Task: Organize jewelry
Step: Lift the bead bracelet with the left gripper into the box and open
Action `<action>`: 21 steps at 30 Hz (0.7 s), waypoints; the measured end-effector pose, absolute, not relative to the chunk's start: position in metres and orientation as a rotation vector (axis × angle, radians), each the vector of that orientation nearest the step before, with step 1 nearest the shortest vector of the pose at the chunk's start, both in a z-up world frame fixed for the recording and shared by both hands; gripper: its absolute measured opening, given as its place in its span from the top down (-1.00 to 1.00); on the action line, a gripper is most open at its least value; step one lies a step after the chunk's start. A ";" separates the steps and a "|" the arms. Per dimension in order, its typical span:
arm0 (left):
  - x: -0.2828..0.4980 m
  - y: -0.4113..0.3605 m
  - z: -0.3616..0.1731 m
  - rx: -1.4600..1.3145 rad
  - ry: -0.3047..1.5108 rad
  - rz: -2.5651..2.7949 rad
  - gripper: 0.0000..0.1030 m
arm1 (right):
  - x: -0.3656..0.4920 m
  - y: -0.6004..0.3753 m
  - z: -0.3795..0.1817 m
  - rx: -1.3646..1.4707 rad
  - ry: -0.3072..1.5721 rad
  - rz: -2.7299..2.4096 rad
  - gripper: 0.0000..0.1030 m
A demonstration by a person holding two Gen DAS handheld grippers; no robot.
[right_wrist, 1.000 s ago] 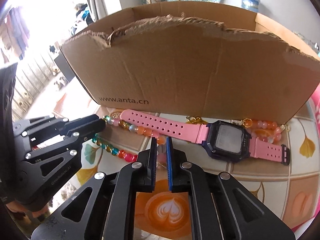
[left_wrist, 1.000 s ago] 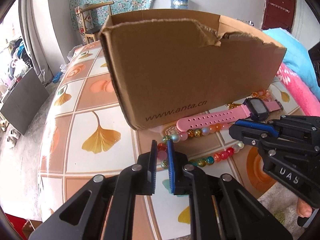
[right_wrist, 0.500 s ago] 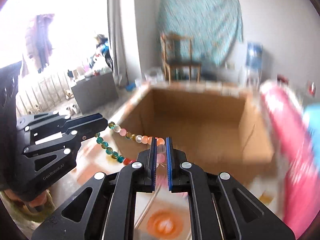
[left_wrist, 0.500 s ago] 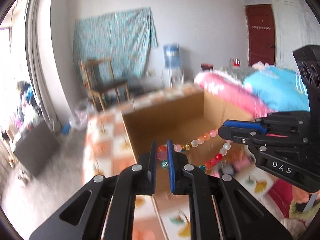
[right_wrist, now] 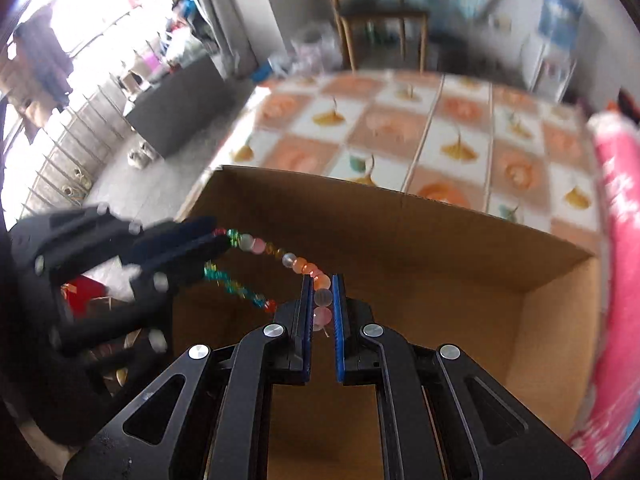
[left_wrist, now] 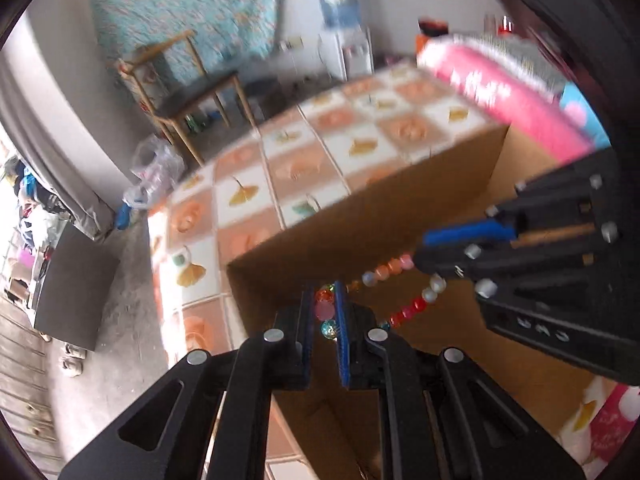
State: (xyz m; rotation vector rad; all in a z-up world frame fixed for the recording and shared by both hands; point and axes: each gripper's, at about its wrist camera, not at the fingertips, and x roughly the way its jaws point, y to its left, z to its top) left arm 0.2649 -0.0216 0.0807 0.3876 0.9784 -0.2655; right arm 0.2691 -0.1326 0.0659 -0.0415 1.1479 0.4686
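Observation:
A bead necklace of pink, orange, red, white and teal beads hangs in the air between my two grippers, over the open cardboard box. My left gripper is shut on one end of it. My right gripper is shut on the other end, and the necklace sags between the two. The right gripper shows at the right of the left wrist view, and the left gripper shows at the left of the right wrist view. The box's brown inside lies below the beads.
The box stands on a table with an orange and white leaf-pattern cloth. Pink bedding lies at the right. A wooden chair and a water dispenser stand on the floor beyond the table.
Both grippers have lifted the necklace off the table in front of the box and carried it up over the box's open top. The views now look down into the box.

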 end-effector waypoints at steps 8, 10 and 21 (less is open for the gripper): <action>0.303 -0.036 0.041 0.495 1.093 -0.211 0.79 | 0.307 -0.134 0.032 0.026 1.276 0.482 0.85; 0.305 -0.034 0.038 0.498 1.098 -0.206 0.79 | 0.310 -0.137 0.028 0.057 1.294 0.488 0.77; 0.231 -0.013 0.130 0.388 0.813 -0.269 0.40 | 0.221 -0.196 0.139 0.124 0.959 0.555 0.37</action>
